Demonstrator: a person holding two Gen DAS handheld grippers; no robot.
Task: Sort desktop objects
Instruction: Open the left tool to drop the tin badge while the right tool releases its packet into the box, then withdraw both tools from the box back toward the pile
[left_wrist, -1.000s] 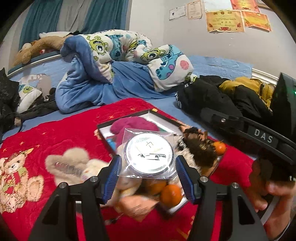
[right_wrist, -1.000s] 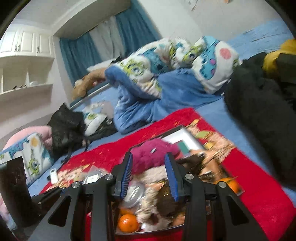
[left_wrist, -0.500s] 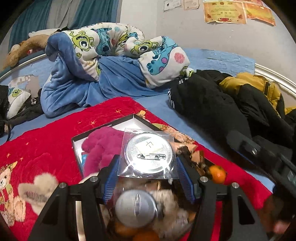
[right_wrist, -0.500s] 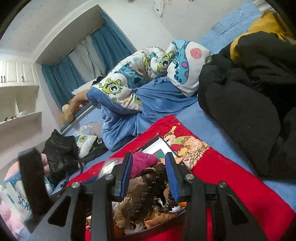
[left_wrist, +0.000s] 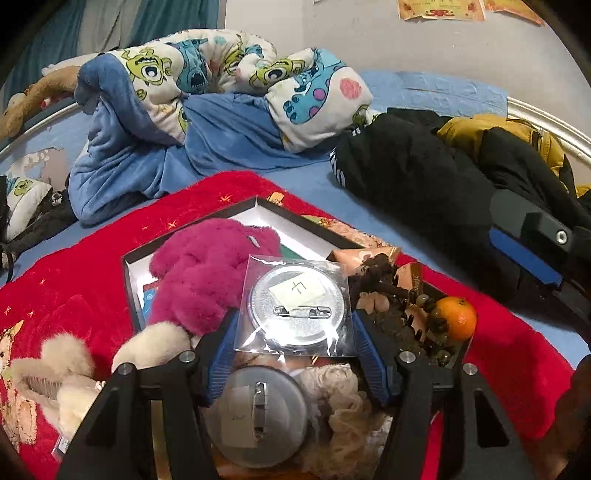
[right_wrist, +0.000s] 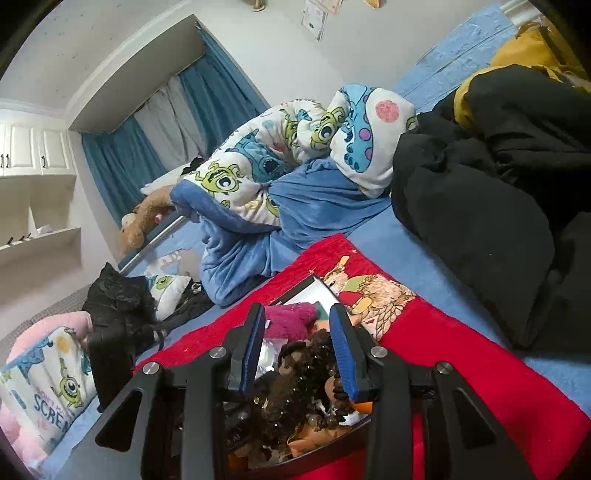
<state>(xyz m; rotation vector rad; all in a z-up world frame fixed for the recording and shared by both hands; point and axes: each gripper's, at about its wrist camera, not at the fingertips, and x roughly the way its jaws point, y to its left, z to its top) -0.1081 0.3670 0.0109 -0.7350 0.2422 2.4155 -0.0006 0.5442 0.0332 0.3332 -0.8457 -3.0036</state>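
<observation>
Bagged badge between left fingers

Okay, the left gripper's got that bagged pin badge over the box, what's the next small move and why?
Probably lower it a little and open. The left gripper holds the bagged badge above the box, between the pink plush and the dark beads, over another badge of the same kind.

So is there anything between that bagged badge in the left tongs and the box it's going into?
No barrier, but the box is crowded: another badge and a cream fluffy thing lie right under the bagged badge.
</observation>
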